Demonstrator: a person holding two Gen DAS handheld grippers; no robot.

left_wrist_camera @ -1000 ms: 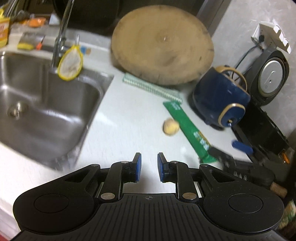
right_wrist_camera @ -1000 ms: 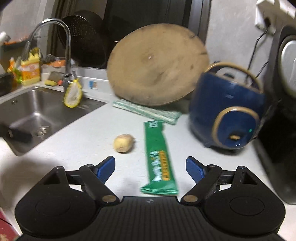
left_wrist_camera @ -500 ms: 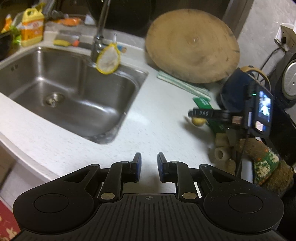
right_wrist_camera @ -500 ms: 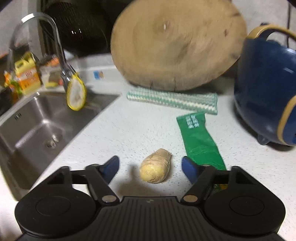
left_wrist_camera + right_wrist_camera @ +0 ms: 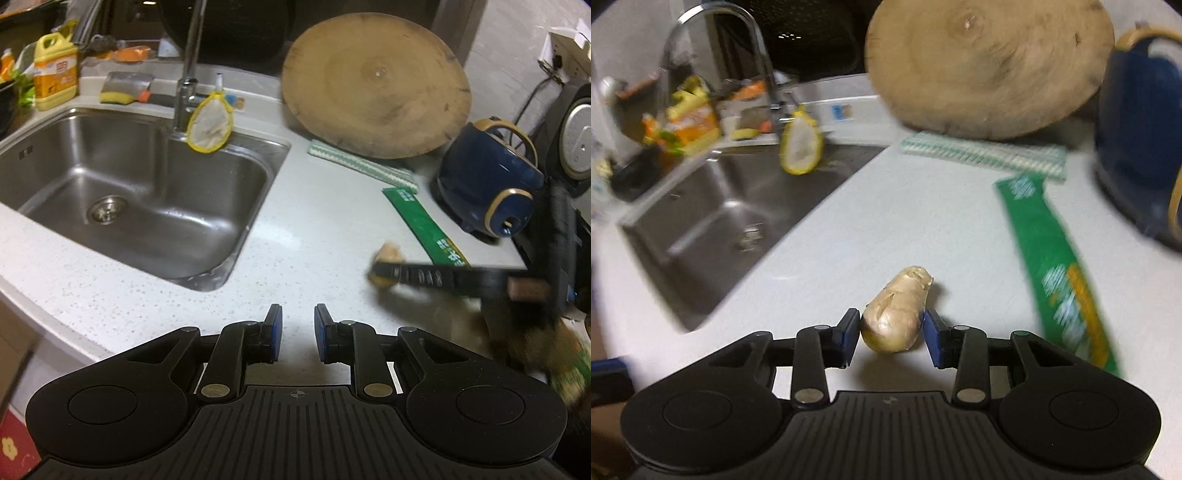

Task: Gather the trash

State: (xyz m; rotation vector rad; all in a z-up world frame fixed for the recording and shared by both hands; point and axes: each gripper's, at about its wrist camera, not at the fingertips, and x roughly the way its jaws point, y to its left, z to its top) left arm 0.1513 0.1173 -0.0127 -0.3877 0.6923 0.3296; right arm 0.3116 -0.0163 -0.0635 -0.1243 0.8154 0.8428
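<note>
At lower centre of the right wrist view, the right gripper (image 5: 891, 334) is closing its jaws on a knob of ginger (image 5: 894, 312) lying on the white counter (image 5: 905, 221), its blue pads touching both sides. A green wrapper (image 5: 1052, 266) lies to the right. The left gripper (image 5: 297, 334) hangs empty, jaws narrow, beside the sink (image 5: 155, 192).

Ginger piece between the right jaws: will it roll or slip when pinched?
The ginger piece looks firm, so probably won't squash. Its rounded, tapered, smooth-looking sides may let it pivot or squirt forward as the right gripper closes. Likely light.
</note>
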